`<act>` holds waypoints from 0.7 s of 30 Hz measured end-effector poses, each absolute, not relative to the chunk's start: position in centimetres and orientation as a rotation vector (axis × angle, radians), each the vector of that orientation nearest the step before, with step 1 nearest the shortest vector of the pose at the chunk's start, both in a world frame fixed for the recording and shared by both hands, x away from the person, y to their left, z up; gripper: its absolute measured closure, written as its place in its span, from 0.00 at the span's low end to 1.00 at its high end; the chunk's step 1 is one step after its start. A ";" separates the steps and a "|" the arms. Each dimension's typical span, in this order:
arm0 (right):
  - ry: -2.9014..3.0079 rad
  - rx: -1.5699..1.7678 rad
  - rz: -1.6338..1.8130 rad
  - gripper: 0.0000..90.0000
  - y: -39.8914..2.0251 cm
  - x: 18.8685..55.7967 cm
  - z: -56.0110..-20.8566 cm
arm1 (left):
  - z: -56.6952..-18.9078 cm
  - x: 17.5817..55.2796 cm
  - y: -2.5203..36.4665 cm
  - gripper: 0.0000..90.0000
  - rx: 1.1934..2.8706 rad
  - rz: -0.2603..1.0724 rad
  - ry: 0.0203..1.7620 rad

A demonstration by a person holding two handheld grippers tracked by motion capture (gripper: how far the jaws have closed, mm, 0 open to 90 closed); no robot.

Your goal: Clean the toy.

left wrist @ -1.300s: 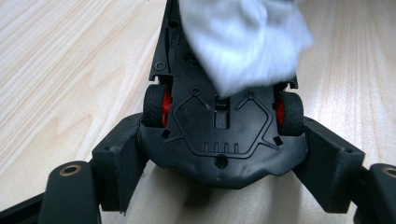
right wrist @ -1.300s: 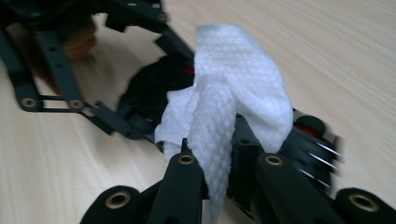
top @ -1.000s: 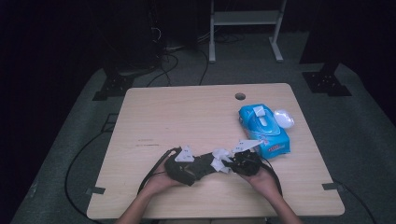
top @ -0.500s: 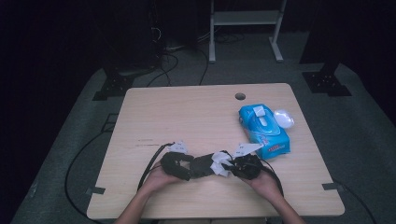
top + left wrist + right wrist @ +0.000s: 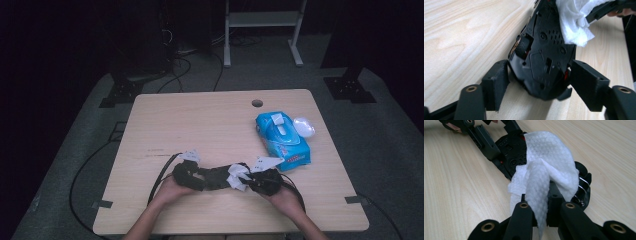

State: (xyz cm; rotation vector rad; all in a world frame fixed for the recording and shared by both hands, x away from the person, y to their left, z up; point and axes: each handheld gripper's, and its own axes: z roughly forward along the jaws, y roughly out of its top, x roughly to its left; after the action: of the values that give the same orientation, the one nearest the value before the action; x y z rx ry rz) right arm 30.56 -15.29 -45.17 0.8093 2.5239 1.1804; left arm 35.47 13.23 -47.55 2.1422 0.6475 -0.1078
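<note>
A black toy car lies belly-up on the wooden table, near the front edge. My left gripper has just been closing with the car's end between its jaws, and both pads now touch the car's sides. My right gripper is shut on a crumpled white wipe, which rests against the car's underside. In the high view the left gripper and the right gripper face each other over the car, with the wipe between them.
A blue tissue pack lies at the right of the table with a small white object beside it. A round cable hole sits near the far edge. Cables trail off the table's left front.
The left gripper's jaws have drawn in onto the car's sides. The two grippers now sit closer together and more in line. The right gripper keeps the wipe on the car.
</note>
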 end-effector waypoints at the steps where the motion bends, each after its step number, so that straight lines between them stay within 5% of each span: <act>1: 2.524 0.815 1.186 0.94 -15.5 30.5 -45.2 | -47.6 35.5 13.2 0.41 2.141 -0.104 0.645; 21: 2.506 0.817 1.245 0.94 -16.5 29.9 -45.6 | -46.7 33.8 12.0 0.44 2.197 0.155 0.507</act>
State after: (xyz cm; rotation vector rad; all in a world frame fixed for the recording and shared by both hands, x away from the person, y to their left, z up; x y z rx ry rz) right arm 29.93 -16.47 -45.60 0.8165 2.5064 1.2451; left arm 33.80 11.98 -46.66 2.1973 0.5073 0.1548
